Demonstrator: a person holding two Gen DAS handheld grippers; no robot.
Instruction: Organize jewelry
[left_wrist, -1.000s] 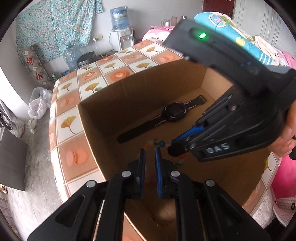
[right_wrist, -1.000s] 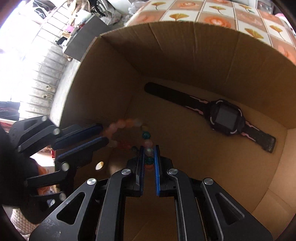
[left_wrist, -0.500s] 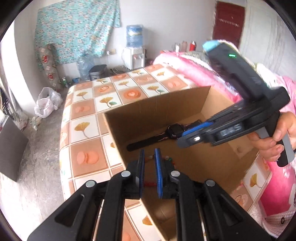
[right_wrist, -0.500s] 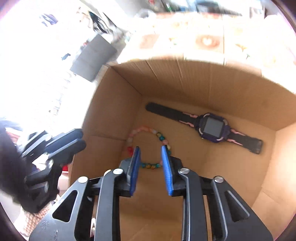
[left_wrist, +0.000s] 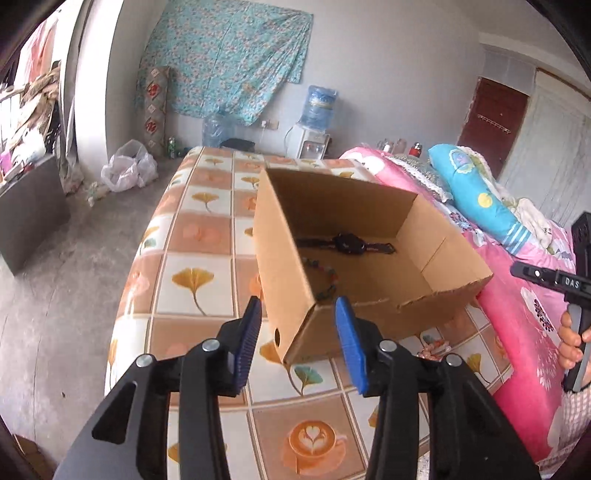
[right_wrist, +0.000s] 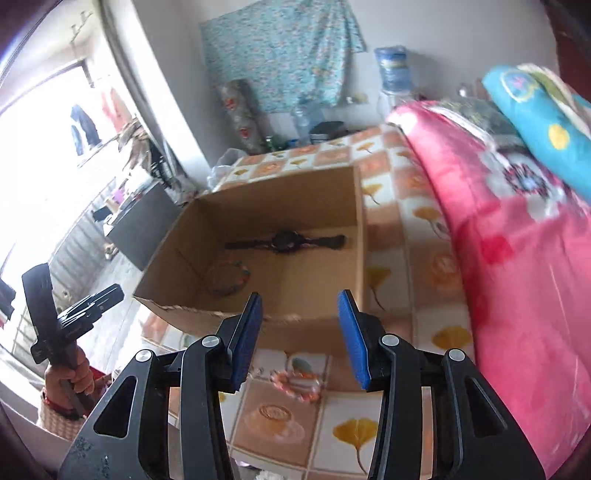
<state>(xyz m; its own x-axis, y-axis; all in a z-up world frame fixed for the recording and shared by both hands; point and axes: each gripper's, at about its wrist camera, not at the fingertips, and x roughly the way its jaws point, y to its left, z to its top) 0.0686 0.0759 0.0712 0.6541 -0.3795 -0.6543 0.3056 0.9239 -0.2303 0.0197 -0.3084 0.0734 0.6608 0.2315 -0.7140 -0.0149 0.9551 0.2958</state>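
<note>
- Cardboard box (left_wrist: 369, 236) is seen sitting on the tiled tablecloth (left_wrist: 195, 236), and two pieces are already lodged inside it.
- Watch (right_wrist: 286, 240) is laid flat along the far wall of the box floor, strap stretched out both ways.
- Beaded bracelet (right_wrist: 227, 278) is found curled in the near-left corner of the box, just beside the watch but apart from it.
- One more piece is left outside: a pink-and-white beaded bracelet (right_wrist: 295, 384) is spotted on the cloth, just in front of the box's near wall.
- Progress is judged as well along, with that last bracelet, at least, yet to be boxed.
- Left gripper (left_wrist: 301, 345) is held above the near corner of the box, fingers (left_wrist: 249, 332) spread wide, nothing gripped or touched.
- Right gripper (right_wrist: 301, 339) is held over the box's near edge, blue pads (right_wrist: 352, 336) set equally wide apart, empty too.
- Outside bracelet is framed low between the right gripper's fingers, so a pick by that side is suggested.
</note>
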